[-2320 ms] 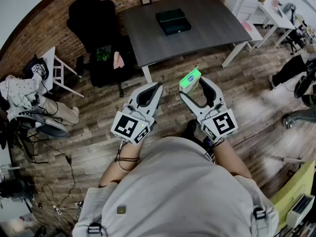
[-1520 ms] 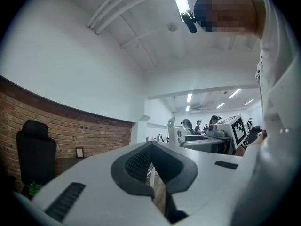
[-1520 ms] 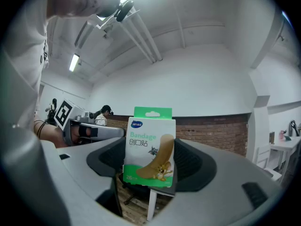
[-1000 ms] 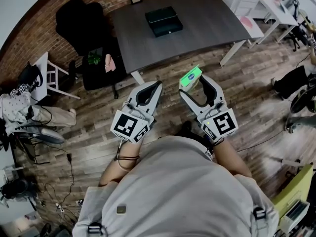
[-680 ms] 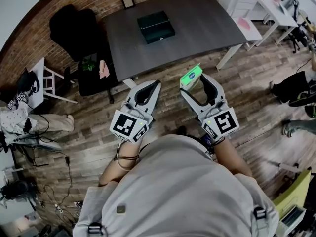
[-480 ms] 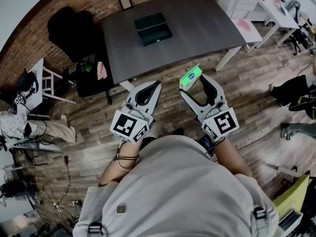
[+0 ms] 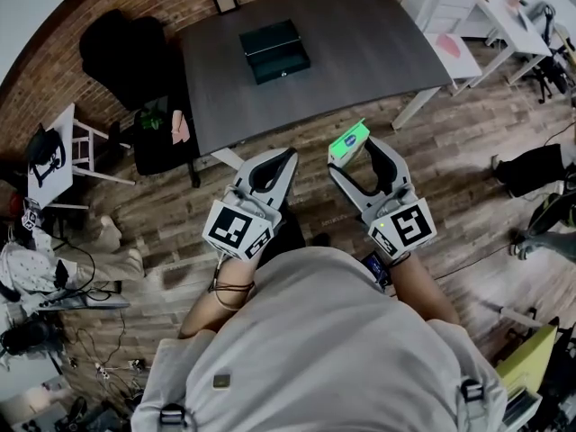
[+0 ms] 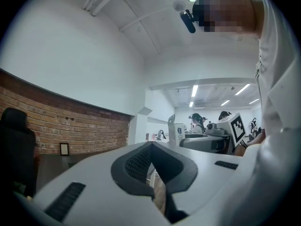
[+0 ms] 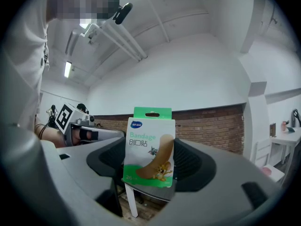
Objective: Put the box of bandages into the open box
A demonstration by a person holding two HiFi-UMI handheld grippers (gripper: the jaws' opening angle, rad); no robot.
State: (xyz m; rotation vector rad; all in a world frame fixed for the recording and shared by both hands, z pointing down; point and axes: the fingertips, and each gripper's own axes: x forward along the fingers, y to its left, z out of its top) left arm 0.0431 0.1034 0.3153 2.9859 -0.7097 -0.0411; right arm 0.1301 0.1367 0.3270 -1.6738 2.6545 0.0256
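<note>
Keep the right hand-held gripper (image 7: 354, 155) clamped on the bandages (image 7: 347, 140), held over the floor, well apart from the open box (image 7: 274, 50) on the surface (image 7: 360, 43). Leave the left hand-held gripper (image 7: 286, 157) closed on nothing. Walk closer, lower inside, then release.

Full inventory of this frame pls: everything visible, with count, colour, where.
table: 1, dark grey, ahead, near the brick wall
dark box: 1, dark green, on the table
picture frame: 1, black, by the table's far edge
office chair: 1, black, left of the table
white desk: 1, white, far right
box of bandages: 1, green and white, clamped upright, front right
left gripper: 1, white, shut, empty
right gripper: 1, white, shut on the box of bandages
</note>
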